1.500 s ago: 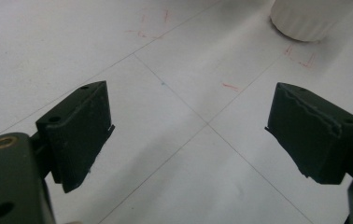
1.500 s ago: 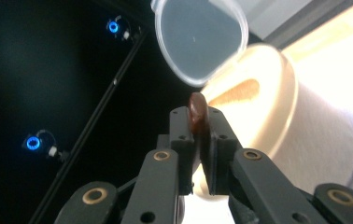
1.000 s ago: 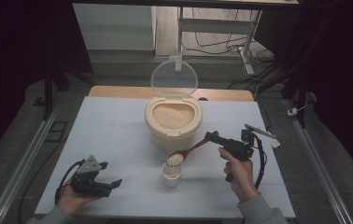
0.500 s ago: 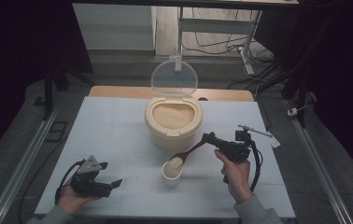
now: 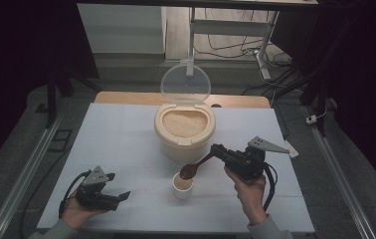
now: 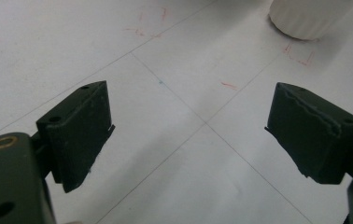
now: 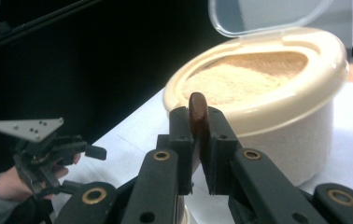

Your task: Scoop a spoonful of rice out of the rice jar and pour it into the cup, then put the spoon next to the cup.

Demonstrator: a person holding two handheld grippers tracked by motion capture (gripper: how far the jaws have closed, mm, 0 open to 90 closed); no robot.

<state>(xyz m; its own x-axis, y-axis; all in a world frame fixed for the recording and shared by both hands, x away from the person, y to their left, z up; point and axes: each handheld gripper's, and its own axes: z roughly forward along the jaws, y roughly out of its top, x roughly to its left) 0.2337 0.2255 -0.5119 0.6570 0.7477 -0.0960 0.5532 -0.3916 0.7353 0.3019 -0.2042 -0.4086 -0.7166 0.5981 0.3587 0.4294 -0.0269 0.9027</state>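
Tipped since a moment ago, the brown spoon [image 5: 196, 167] now hangs bowl-down just above the small white cup [image 5: 182, 186], its load of grain gone from the bowl, while the right gripper [image 5: 219, 151] has turned in the person's right hand [image 5: 250, 191]. That gripper's jaws are clamped on the spoon's handle, seen end-on in the right gripper view [image 7: 198, 116]. Behind the cup, toward the far side of the white table [image 5: 121, 144], stands the cream container [image 5: 184, 130] of tan grain, its clear lid [image 5: 185, 83] raised upright. At near left, the left gripper [image 5: 124, 195] rests low over the table in the left hand [image 5: 76, 211], jaws spread wide on nothing, well apart from the cup.
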